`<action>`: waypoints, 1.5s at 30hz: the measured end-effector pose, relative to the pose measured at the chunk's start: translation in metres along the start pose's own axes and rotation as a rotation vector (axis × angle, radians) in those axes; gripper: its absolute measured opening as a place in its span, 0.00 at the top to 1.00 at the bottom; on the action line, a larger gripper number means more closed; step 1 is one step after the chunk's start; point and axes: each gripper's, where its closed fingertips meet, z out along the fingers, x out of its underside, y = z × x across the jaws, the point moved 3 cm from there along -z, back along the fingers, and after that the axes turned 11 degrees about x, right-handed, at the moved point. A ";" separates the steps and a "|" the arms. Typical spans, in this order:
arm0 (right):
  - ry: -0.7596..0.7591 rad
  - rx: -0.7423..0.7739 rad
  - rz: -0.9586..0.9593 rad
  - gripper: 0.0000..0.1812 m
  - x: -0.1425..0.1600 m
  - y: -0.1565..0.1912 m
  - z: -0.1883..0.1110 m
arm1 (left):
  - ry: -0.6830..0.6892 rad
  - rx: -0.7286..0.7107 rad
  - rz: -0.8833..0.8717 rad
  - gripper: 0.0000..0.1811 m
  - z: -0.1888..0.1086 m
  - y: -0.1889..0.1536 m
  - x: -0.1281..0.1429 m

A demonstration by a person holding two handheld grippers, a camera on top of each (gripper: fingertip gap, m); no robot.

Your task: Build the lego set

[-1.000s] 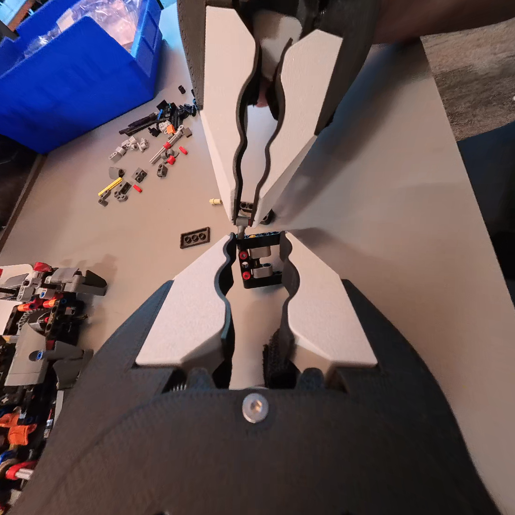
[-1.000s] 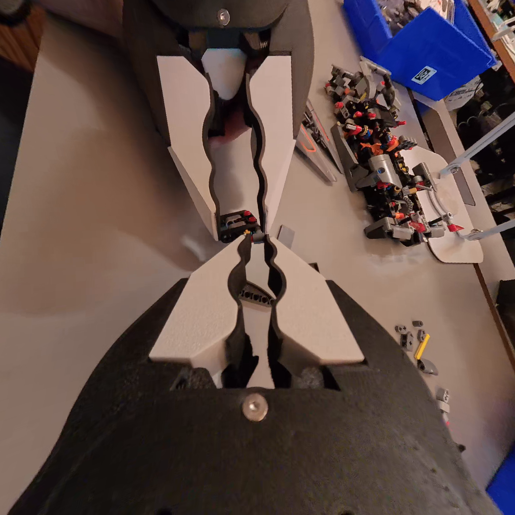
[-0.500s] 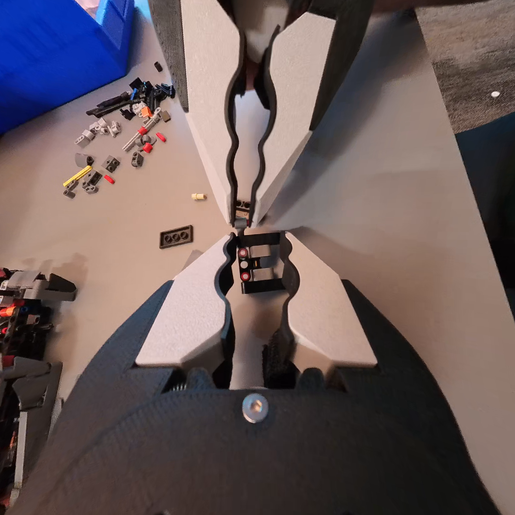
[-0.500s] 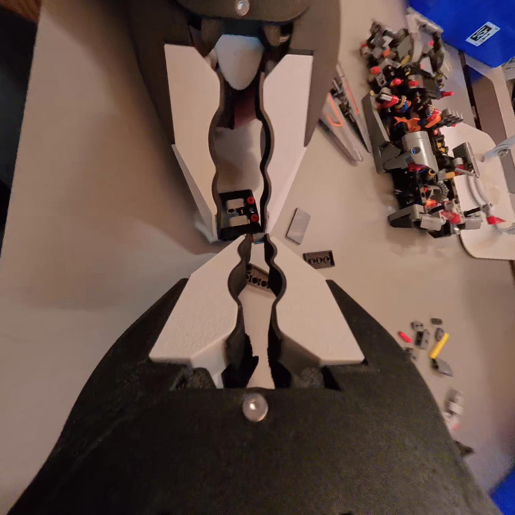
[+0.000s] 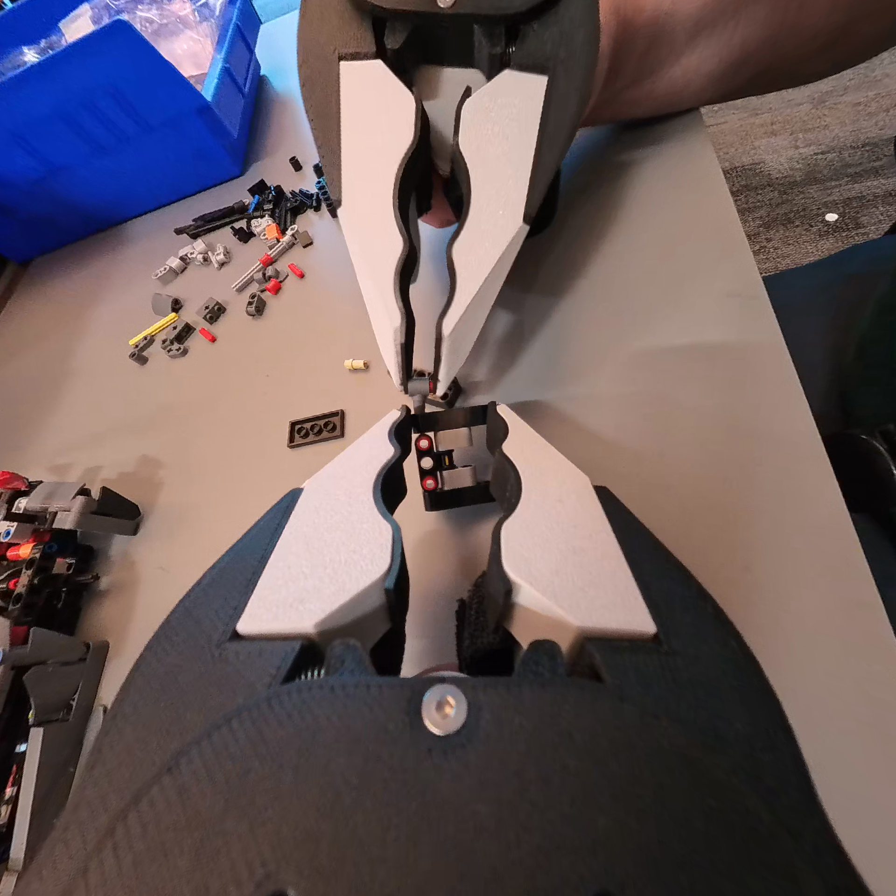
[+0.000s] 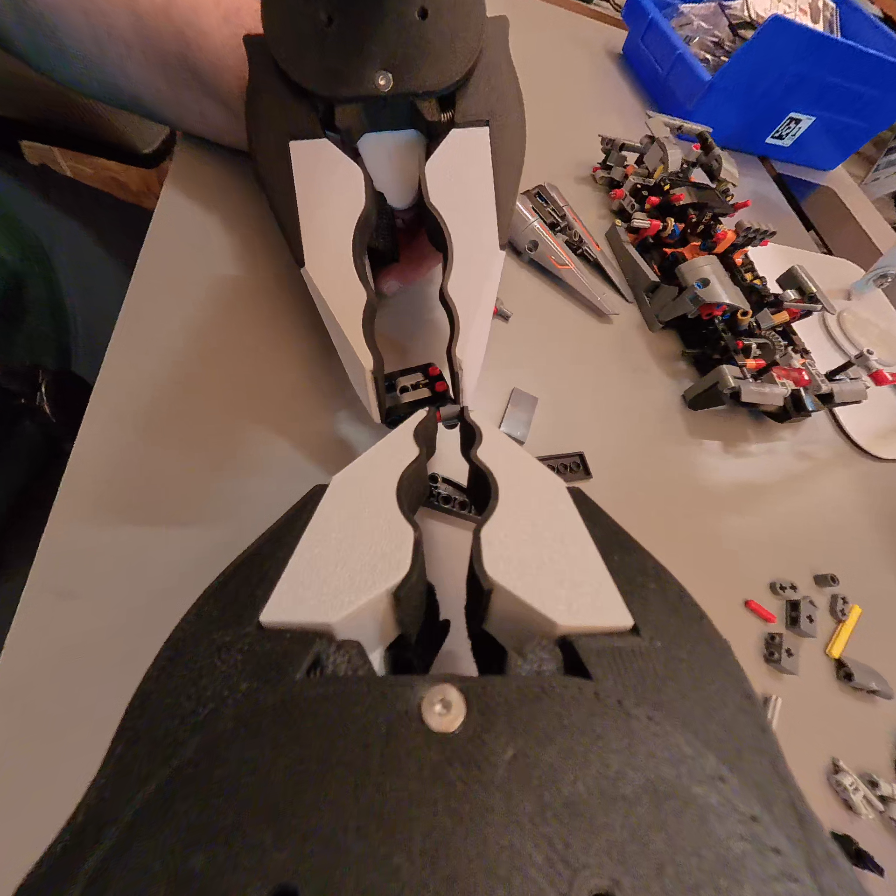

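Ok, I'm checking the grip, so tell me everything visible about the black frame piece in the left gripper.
The black frame piece is a small open plastic frame holding two grey connectors and, down one side, two red pins. It is clamped between the left gripper fingertips, above the table. The right gripper brings a small grey part to its top edge.

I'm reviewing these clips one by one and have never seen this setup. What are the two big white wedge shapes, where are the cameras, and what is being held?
No robot here: a person holds two hand grippers, each with a camera looking along its white fingers. In the left view, the left gripper clamps a small black frame with red pins. The right gripper, facing it, pinches a small grey piece against the frame's edge. On the grey table lie loose pieces, a black plate, a half-built model and a blue bin.
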 end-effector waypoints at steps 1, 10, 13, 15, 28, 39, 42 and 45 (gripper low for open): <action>0.001 0.004 -0.009 0.96 0.000 0.000 0.000 | 0.002 0.000 0.001 0.84 0.000 0.000 0.000; -0.005 -0.012 -0.031 0.96 0.003 0.004 0.001 | 0.027 0.013 0.012 0.84 0.003 -0.003 0.002; -0.002 -0.024 -0.018 0.96 0.005 0.004 0.002 | 0.035 0.018 0.008 0.84 0.004 -0.003 0.003; -0.004 -0.035 -0.006 0.96 0.006 0.004 0.002 | 0.041 0.022 0.010 0.84 0.004 -0.003 0.004; -0.090 -0.071 0.088 0.96 0.000 -0.002 -0.005 | -0.060 0.027 -0.016 0.84 -0.003 -0.001 -0.007; -0.158 -0.044 0.089 0.96 -0.010 -0.006 -0.010 | -0.154 0.032 -0.047 0.84 -0.011 0.002 -0.015; -0.180 -0.053 0.113 0.96 -0.012 -0.007 -0.012 | -0.184 0.036 -0.053 0.84 -0.014 0.002 -0.018; -0.215 -0.061 0.147 0.96 -0.016 -0.009 -0.015 | -0.231 0.035 -0.065 0.84 -0.017 0.003 -0.023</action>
